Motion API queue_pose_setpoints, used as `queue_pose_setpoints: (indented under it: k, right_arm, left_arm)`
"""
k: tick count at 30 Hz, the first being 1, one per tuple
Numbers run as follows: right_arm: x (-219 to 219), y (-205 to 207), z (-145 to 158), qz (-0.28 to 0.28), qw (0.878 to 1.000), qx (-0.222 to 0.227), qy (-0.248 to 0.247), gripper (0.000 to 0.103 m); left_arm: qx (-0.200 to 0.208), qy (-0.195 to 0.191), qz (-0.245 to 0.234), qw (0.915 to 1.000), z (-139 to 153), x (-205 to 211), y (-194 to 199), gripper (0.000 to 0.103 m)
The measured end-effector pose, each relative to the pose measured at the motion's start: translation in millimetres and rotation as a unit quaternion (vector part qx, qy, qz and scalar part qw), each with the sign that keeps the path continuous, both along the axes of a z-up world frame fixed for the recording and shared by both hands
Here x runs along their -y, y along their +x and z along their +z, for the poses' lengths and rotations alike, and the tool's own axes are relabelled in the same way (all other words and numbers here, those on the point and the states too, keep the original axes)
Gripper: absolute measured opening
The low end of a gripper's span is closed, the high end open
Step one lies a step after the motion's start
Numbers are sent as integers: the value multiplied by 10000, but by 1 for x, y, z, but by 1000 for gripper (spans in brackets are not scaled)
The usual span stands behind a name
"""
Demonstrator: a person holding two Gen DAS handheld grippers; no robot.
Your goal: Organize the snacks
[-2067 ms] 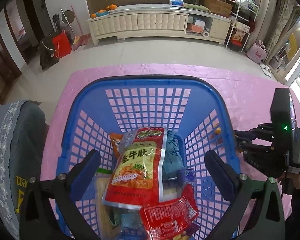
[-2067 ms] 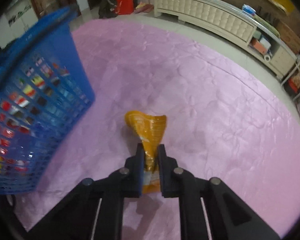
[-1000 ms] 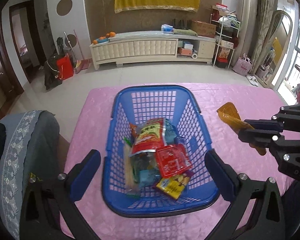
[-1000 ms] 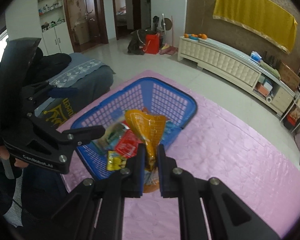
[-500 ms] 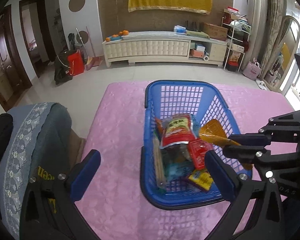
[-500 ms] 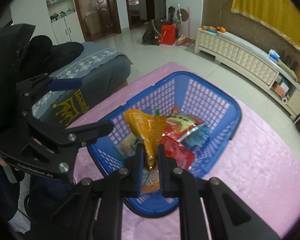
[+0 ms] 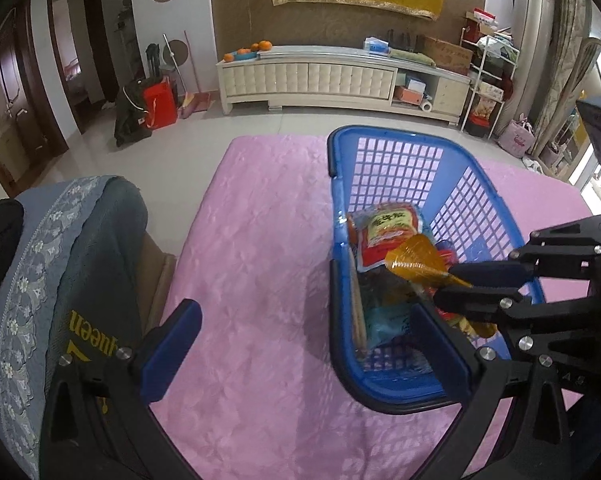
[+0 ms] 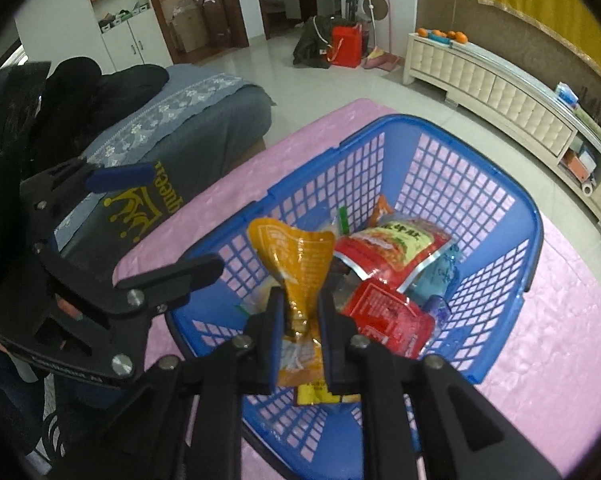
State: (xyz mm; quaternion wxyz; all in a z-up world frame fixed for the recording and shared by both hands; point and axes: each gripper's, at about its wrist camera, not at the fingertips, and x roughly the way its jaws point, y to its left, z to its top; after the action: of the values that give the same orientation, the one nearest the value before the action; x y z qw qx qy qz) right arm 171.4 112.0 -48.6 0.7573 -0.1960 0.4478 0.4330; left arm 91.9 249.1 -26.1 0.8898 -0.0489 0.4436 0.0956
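A blue plastic basket (image 7: 384, 168) (image 8: 440, 148) stands on the pink cloth and holds several snack packets, among them a red and green packet (image 7: 384, 232) (image 8: 396, 244). My right gripper (image 8: 300, 304) is shut on an orange snack packet (image 8: 296, 264) and holds it over the basket's near end; it shows from the side in the left wrist view (image 7: 444, 286), with the orange packet (image 7: 416, 260) above the snacks. My left gripper (image 7: 304, 344) is open and empty, left of the basket over the pink cloth.
The pink cloth (image 7: 260, 220) covers the table. A grey-blue covered seat (image 7: 60, 264) (image 8: 188, 128) stands at the left edge of the table. A white sideboard (image 7: 308, 76) lines the far wall across a tiled floor.
My right gripper has carried the orange packet from the pink cloth to above the basket. My left gripper has pulled back out of the basket and shifted left.
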Motion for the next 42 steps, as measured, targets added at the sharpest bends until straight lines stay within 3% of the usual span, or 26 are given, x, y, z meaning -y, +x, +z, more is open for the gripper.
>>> queue_pose_setpoints:
  k: [2, 6, 14, 21, 26, 29, 32, 42]
  right_arm:
    - [-4, 0, 0, 13, 9999, 124, 15, 30]
    - [0, 4, -7, -74, 9999, 131, -63, 54]
    - [31, -3, 3, -413, 9986, 289, 185, 73]
    - [82, -27, 26, -1013, 9912, 648, 545, 80]
    - [124, -47, 40, -1442, 9832, 724, 850, 84]
    - [152, -63, 43, -1829, 9749, 819, 969, 90]
    - [177, -80, 47, -2111, 9674, 1031, 941, 103]
    - [239, -129, 91, -2634, 9378, 1578, 1621, 103]
  left_arm:
    - [11, -39, 24, 10000, -1, -2, -1, 103]
    - [55, -146, 39, 9999, -1, -3, -3, 103]
    - [241, 26, -79, 9997, 9, 16, -14, 103]
    - [547, 81, -219, 9982, 23, 57, -33, 103]
    - [985, 190, -134, 9949, 38, 97, -58, 103]
    - [1157, 192, -123, 9930, 45, 121, -73, 103]
    - [1306, 201, -198, 9910, 53, 139, -85, 103]
    - [2030, 327, -367, 9780, 102, 181, -127, 103]
